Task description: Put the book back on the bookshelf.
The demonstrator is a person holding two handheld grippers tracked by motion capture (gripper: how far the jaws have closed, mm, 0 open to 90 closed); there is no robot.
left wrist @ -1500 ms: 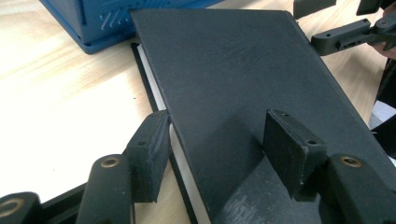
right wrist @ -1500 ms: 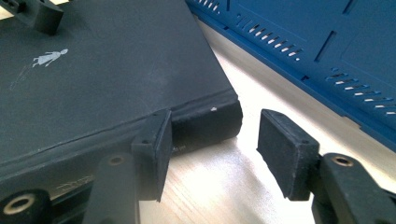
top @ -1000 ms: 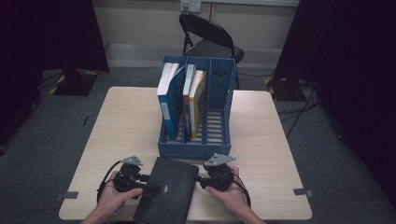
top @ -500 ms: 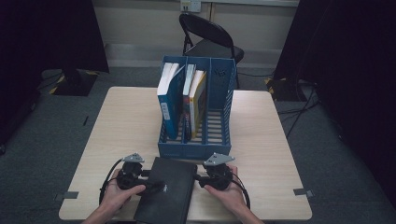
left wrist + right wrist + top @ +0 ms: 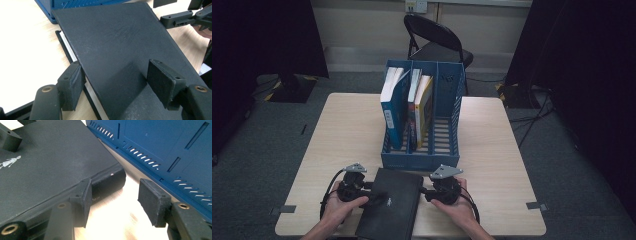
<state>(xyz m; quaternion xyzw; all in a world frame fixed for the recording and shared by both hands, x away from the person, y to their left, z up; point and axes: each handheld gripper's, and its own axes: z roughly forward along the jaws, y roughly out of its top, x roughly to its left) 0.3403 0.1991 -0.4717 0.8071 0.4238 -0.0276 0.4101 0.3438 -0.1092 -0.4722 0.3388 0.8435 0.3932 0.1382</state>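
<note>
A black hardcover book (image 5: 388, 200) lies flat at the table's front edge, between my two grippers. My left gripper (image 5: 372, 193) reaches in from the book's left side. In the left gripper view its jaws (image 5: 116, 77) straddle the cover's edge (image 5: 82, 67), one pad beside the white pages and the other above the cover, not pressing. These jaws have just been closing a little with the cover between them. My right gripper (image 5: 425, 193) is open at the book's right side. Its left pad (image 5: 83, 195) stands against the spine corner (image 5: 110, 180), and bare table lies between the pads.
A blue three-slot file rack (image 5: 419, 162) stands just behind the book, close to my right gripper's outer pad (image 5: 152, 202). It holds a blue book (image 5: 392, 105) and a yellow-edged one (image 5: 424, 105). A folding chair (image 5: 437, 40) stands beyond the table.
</note>
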